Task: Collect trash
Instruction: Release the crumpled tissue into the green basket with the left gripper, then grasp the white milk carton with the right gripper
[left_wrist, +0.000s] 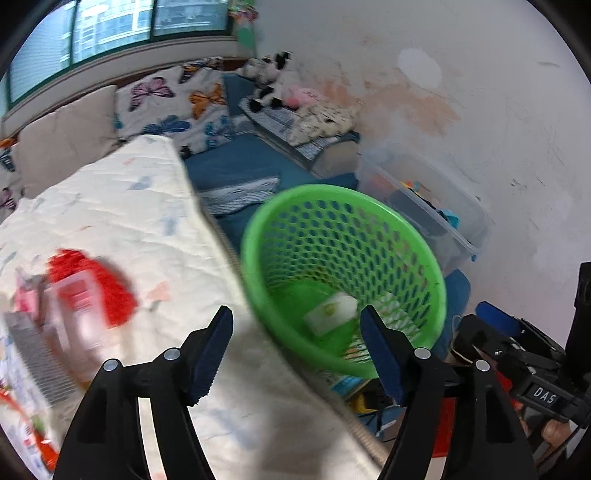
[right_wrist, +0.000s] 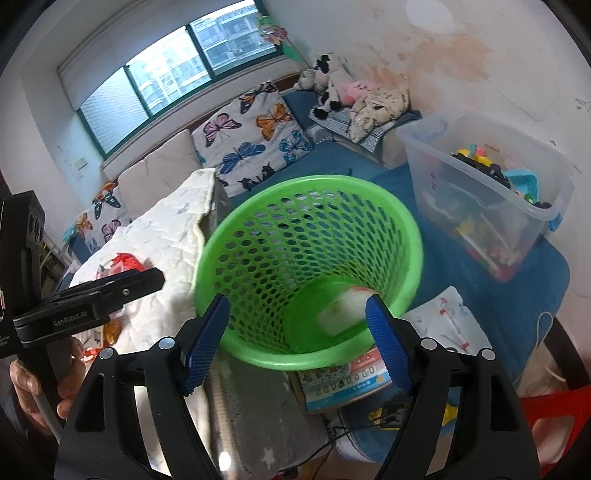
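Two grippers stand with fingers spread wide, nothing between them. The left gripper (left_wrist: 295, 332) hovers over the edge of the white quilted cover (left_wrist: 122, 206), beside the green mesh basket (left_wrist: 343, 206). The right gripper (right_wrist: 297, 321) hangs over the basket's near rim (right_wrist: 295, 360). One white packet (right_wrist: 341, 312) lies on the basket floor, below and ahead of the right fingertips, apart from them. Red wrappers (left_wrist: 88, 284), blurred, lie on the cover left of the left fingers (left_wrist: 218, 343).
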